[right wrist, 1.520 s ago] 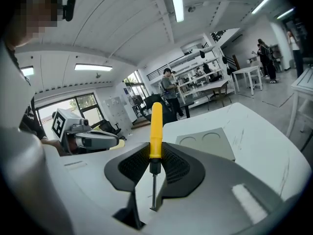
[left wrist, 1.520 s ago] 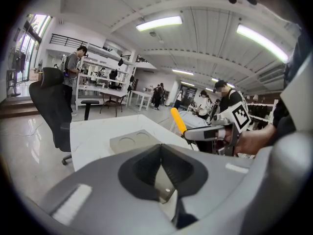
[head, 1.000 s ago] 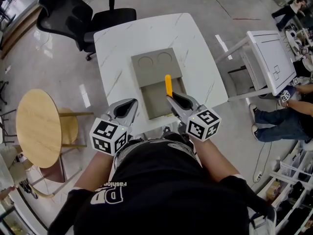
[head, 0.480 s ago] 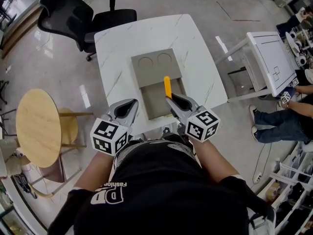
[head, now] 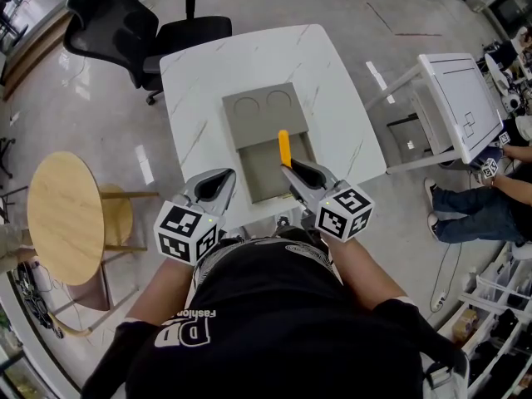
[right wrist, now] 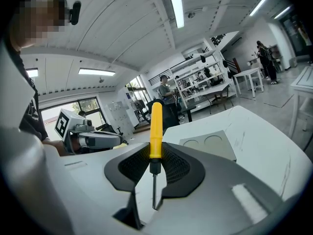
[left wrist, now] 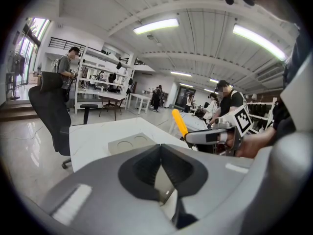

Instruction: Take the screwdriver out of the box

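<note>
A grey box (head: 268, 173) lies open on the white marble table (head: 199, 81), and its lid (head: 258, 110) with two round recesses sits at the far end. My right gripper (head: 289, 171) is shut on a yellow-handled screwdriver (head: 284, 148), holding it above the box's near right part. In the right gripper view the screwdriver (right wrist: 156, 129) stands upright between the jaws, shaft down. My left gripper (head: 223, 178) is shut and empty at the box's near left corner. The left gripper view shows the screwdriver (left wrist: 179, 123) and the right gripper (left wrist: 208, 136) to its right.
A black office chair (head: 158, 23) stands beyond the table's far left corner. A round wooden table (head: 62, 214) is at the left. A white desk (head: 461, 98) and a seated person (head: 478, 206) are at the right. Shelving and people fill the room's background (left wrist: 98, 80).
The right gripper with the screwdriver has edged very slightly left. The left gripper has stayed where it was.
</note>
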{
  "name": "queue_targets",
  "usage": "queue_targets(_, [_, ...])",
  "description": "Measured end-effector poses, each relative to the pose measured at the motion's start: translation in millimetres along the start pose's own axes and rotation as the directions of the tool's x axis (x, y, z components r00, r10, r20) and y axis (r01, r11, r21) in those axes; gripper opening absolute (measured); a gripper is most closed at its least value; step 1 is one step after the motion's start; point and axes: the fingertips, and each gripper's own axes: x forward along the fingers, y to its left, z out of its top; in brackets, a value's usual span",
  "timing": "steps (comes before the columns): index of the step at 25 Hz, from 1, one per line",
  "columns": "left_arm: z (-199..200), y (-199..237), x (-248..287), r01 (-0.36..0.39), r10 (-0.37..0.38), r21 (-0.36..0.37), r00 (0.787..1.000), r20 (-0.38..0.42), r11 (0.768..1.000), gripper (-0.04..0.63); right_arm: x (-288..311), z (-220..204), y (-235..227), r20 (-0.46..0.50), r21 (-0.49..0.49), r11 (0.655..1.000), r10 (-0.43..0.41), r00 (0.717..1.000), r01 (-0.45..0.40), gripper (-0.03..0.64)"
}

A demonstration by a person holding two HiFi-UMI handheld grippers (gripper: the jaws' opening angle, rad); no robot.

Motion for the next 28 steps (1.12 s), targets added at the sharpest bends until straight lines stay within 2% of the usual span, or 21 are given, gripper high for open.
queue_targets(28, [1.4, -1.0, 3.6, -0.002, 0.003, 0.006, 1.0, -0.004, 1.0, 0.058, 1.8, -0.2, -1.9, -0.014, -0.003, 1.0, 0.011, 1.0, -0.011, 0.071])
